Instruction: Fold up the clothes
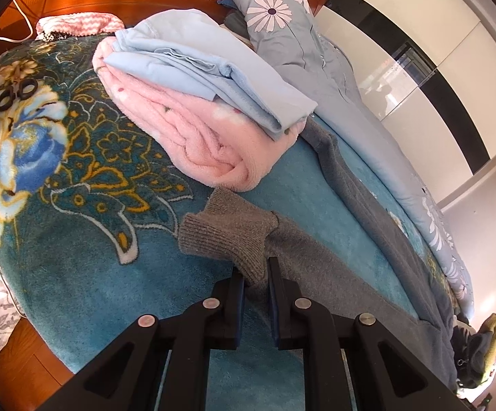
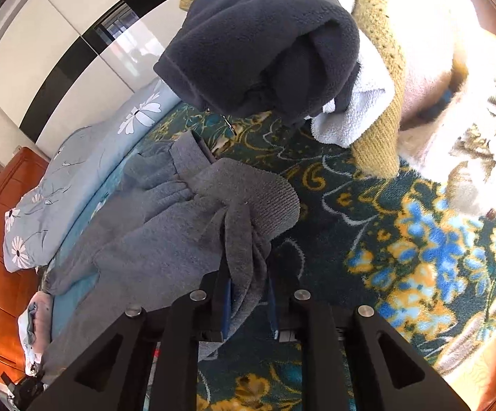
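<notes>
A grey sweatshirt [image 1: 368, 239] lies spread across the teal floral blanket [image 1: 76, 205] on the bed. My left gripper [image 1: 256, 270] is shut on one grey ribbed sleeve cuff [image 1: 227, 236], which fans out past the fingertips. My right gripper [image 2: 248, 270] is shut on the other grey sleeve near its ribbed cuff [image 2: 268, 195]; the cloth bunches between the jaws. The sweatshirt body [image 2: 138, 239] stretches left from it over the blanket [image 2: 368, 222].
A folded stack, light blue cloth [image 1: 207, 68] on pink fleece [image 1: 193, 137], lies ahead of the left gripper. A floral grey quilt [image 1: 316, 51] runs along the far side. A pile of dark fleece [image 2: 265, 51], mustard knit [image 2: 381, 102] and white cloth [image 2: 354, 116] lies ahead of the right gripper.
</notes>
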`<state>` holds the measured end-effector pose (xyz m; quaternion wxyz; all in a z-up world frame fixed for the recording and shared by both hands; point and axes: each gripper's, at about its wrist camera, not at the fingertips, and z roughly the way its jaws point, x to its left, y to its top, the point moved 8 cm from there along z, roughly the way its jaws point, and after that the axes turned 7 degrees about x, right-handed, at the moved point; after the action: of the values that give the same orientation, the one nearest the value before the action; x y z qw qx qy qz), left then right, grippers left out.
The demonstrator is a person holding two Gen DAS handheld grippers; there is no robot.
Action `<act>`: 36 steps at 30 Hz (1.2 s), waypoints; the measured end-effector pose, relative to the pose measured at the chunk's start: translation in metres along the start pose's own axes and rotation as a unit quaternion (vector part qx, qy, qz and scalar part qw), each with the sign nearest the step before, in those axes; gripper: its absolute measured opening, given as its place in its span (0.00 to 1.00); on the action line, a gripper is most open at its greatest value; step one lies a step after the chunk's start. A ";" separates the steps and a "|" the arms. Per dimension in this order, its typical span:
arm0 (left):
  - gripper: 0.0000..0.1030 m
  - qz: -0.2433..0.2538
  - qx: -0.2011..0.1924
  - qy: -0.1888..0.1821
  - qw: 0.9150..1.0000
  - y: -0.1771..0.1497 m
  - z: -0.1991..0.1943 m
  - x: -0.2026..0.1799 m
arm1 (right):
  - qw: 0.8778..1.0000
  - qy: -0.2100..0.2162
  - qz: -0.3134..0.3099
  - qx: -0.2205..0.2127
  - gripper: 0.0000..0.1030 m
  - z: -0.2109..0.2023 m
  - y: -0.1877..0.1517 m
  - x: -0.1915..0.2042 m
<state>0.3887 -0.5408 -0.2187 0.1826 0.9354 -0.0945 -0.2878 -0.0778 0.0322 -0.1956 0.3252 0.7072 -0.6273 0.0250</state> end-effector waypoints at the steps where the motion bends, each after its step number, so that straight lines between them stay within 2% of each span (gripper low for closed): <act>1: 0.21 0.001 0.002 -0.001 1.000 0.000 0.000 0.001 | 1.000 -0.007 -0.002 -0.005 0.29 -0.003 0.000 -0.001; 3: 0.28 0.002 0.000 0.004 1.000 0.001 -0.004 0.006 | 1.000 -0.016 -0.004 -0.016 0.47 -0.008 0.003 -0.005; 9: 0.31 0.030 -0.036 0.038 0.998 0.014 -0.035 0.005 | 0.998 -0.030 -0.010 -0.052 0.48 -0.041 0.012 -0.009; 11: 0.33 0.052 -0.041 0.036 0.997 0.028 -0.039 -0.015 | 0.997 -0.031 -0.017 -0.068 0.48 -0.051 0.017 -0.004; 12: 0.38 0.066 -0.039 0.033 0.996 0.037 -0.037 -0.029 | 0.997 -0.029 -0.021 -0.074 0.48 -0.053 0.020 0.002; 17: 0.42 0.135 -0.008 0.027 0.990 0.085 0.031 -0.114 | 0.996 0.017 -0.059 -0.066 0.48 -0.031 0.028 0.058; 19: 0.42 0.121 0.016 0.026 0.992 0.104 0.070 -0.133 | 0.995 0.033 -0.084 -0.050 0.48 -0.017 0.024 0.083; 22: 0.42 0.082 0.055 0.027 0.995 0.126 0.126 -0.149 | 0.992 0.035 -0.122 -0.027 0.48 0.006 0.014 0.109; 25: 0.42 0.062 0.067 0.069 0.993 0.142 0.170 -0.148 | 0.989 0.033 -0.143 -0.011 0.48 0.025 0.012 0.122; 29: 0.42 0.024 0.090 0.072 0.993 0.148 0.208 -0.137 | 0.989 0.035 -0.145 -0.001 0.48 0.039 0.017 0.123; 31: 0.35 0.014 0.086 0.074 0.993 0.149 0.215 -0.131 | 0.989 0.038 -0.141 0.004 0.48 0.044 0.019 0.122; 32: 0.26 0.013 0.079 0.069 0.994 0.148 0.215 -0.130 | 0.989 0.040 -0.139 0.007 0.48 0.047 0.021 0.121; 33: 0.08 0.013 0.075 0.066 0.995 0.149 0.214 -0.129 | 0.990 0.041 -0.138 0.009 0.48 0.049 0.022 0.120; 36: 0.06 0.009 0.061 0.068 0.996 0.145 0.205 -0.124 | 0.990 0.040 -0.136 0.013 0.48 0.054 0.023 0.118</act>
<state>0.1594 -0.6979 -0.2565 0.1341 0.9614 -0.1070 -0.2153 -0.0937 -0.0972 -0.1759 0.3413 0.7885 -0.5113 0.0174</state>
